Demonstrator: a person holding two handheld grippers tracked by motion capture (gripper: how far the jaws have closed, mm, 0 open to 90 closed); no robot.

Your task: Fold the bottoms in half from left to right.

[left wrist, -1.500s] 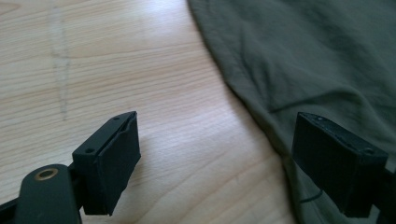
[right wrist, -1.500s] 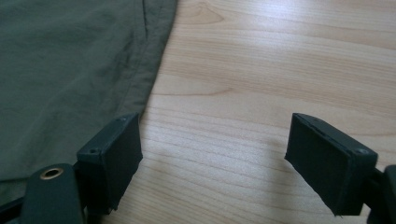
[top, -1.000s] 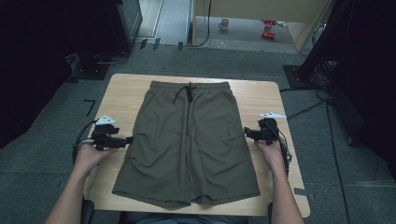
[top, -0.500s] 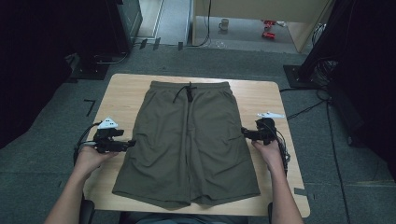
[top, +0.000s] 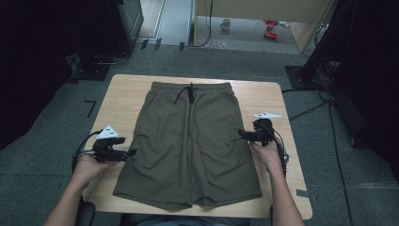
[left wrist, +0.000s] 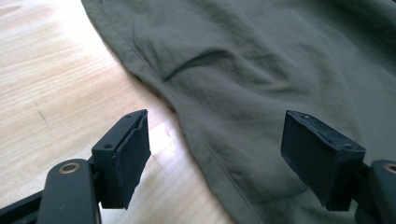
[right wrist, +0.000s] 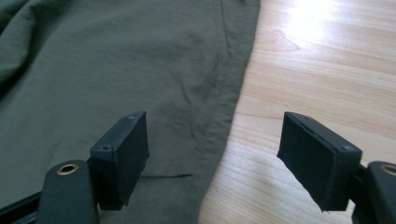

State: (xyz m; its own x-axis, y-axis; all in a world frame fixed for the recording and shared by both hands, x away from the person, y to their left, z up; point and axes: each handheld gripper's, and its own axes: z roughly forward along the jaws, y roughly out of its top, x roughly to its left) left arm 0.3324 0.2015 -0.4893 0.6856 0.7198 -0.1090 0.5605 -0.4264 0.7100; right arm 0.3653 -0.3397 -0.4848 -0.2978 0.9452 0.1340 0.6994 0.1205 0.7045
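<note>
Olive-green shorts [top: 188, 146] lie flat, spread at centre of wooden tabletop [top: 124, 101], waistband with drawstring at far side, leg hems toward person. Left gripper [top: 129, 153] at shorts' left edge; its fingers [left wrist: 123, 156] have just been closing a little, now parted, side seam between them, pads not pressing cloth. Right gripper [top: 242, 133] at shorts' right edge, fingers [right wrist: 121, 156] parted, straddling seam where cloth meets bare wood, nothing gripped.

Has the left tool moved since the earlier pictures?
Yes. The left tool has slid toward the near table edge, along the shorts' side seam.
</note>
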